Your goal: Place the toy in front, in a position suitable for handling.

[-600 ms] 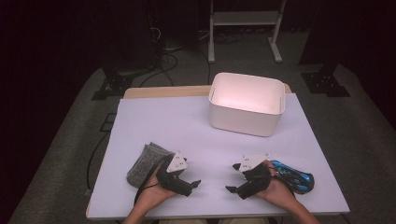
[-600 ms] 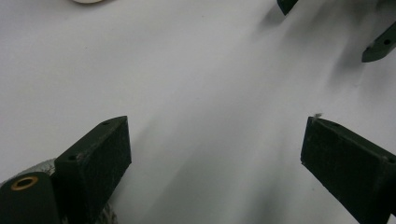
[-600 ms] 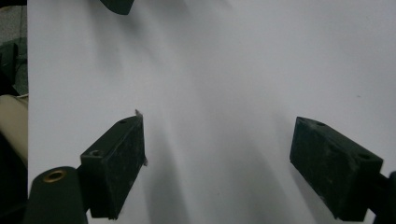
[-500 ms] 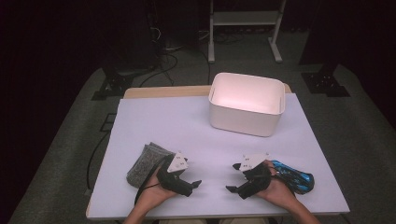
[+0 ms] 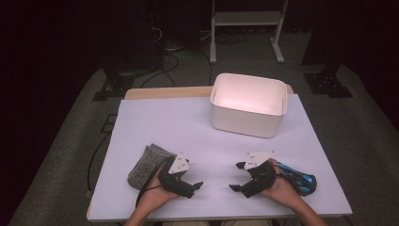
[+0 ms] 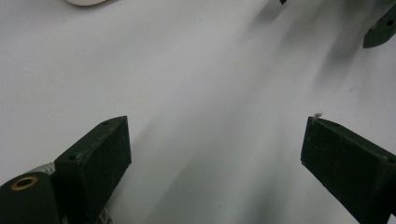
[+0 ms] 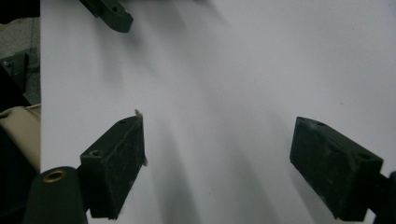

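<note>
Both grippers rest low on the white table (image 5: pixel 188 127), near its front edge, each held in a hand. My left gripper (image 5: pixel 195 187) is open and points right; in the left gripper view its pads (image 6: pixel 100 158) stand wide apart over bare table. My right gripper (image 5: pixel 236 176) is open and points left, its pads (image 7: pixel 119 154) also far apart with nothing between them. A folded grey cloth (image 5: pixel 147 162) lies just left of the left hand. Beside the right hand lies a blue and black object (image 5: pixel 301 180).
A white rectangular bin (image 5: pixel 248 117) stands at the back right of the table, open at the top. Each gripper view catches the other gripper's jaw tip (image 6: pixel 380 30) (image 7: pixel 112 15). Dark floor with cables and stands surrounds the table.
</note>
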`<state>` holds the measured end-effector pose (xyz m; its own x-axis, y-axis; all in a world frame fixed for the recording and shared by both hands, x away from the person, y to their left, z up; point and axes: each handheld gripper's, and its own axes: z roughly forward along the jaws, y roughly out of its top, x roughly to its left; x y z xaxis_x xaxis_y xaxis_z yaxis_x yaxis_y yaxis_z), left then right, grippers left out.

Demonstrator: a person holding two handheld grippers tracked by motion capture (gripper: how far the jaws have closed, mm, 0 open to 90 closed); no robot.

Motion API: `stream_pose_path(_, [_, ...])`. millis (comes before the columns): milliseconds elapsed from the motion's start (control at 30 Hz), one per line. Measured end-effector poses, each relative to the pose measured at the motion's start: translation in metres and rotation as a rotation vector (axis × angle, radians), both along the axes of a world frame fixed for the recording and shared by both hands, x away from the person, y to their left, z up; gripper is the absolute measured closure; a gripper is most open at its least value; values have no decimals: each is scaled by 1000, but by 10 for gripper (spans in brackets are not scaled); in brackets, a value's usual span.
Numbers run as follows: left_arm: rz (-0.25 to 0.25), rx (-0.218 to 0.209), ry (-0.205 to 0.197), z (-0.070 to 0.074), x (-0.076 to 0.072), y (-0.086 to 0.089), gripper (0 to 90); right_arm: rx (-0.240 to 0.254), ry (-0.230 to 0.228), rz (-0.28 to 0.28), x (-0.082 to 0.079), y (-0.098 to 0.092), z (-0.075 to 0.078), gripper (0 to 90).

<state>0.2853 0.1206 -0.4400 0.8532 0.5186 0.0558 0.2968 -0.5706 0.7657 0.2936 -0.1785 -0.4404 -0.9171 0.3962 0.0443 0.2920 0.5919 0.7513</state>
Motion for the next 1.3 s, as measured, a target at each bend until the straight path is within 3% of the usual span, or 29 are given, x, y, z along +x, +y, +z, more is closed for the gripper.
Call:
stream_pose_path(333, [-19, 20, -5, -2, -2, 0, 79, 8, 3, -8, 0, -7, 14, 170])
stream_pose_path(767, [-13, 18, -16, -1, -2, 0, 79, 3, 10, -44, 1, -35, 34, 170])
stream_pose_path(1300, [-12, 15, -22, 0, -2, 2, 79, -48, 4, -64, 3, -59, 51, 169])
